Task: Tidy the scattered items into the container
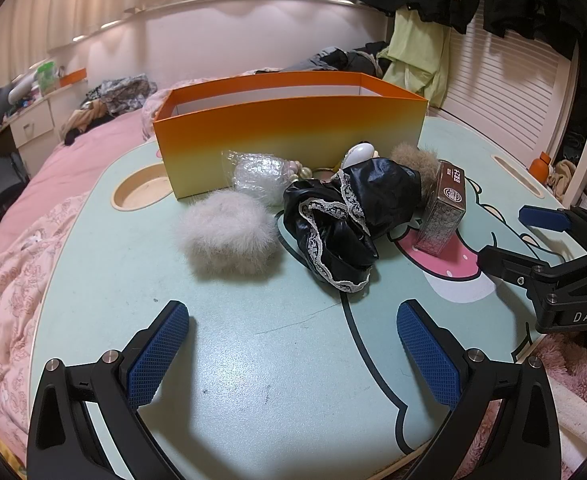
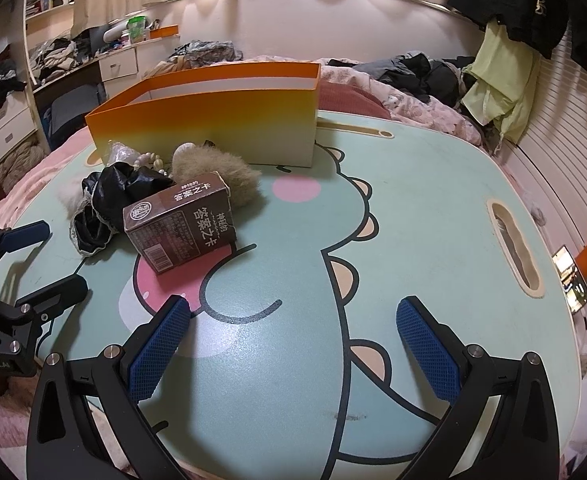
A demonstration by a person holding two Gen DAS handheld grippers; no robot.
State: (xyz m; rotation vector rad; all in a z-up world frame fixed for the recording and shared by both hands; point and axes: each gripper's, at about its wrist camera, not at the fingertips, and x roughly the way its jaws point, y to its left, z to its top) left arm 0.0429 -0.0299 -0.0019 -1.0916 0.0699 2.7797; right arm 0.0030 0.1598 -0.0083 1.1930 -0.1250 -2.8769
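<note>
An orange box [image 1: 289,128] stands open at the back of the green lap table [image 1: 253,340]; it also shows in the right wrist view [image 2: 213,120]. In front of it lie a white fluffy ball [image 1: 225,236], a clear bubble-wrap bundle [image 1: 257,176], a black lace-trimmed cloth [image 1: 349,216], a brown fluffy ball [image 2: 217,176], some beads [image 2: 151,160] and a brown card box [image 2: 181,226]. My left gripper [image 1: 293,344] is open and empty, short of the items. My right gripper [image 2: 293,340] is open and empty, right of the card box.
The table rests on a bed with pink bedding [image 1: 21,240]. A round cup recess [image 1: 141,192] sits at the table's left, a slot handle [image 2: 513,252] at its right. Clothes hang at the right [image 2: 501,80]. A cluttered desk [image 2: 73,60] stands at the left.
</note>
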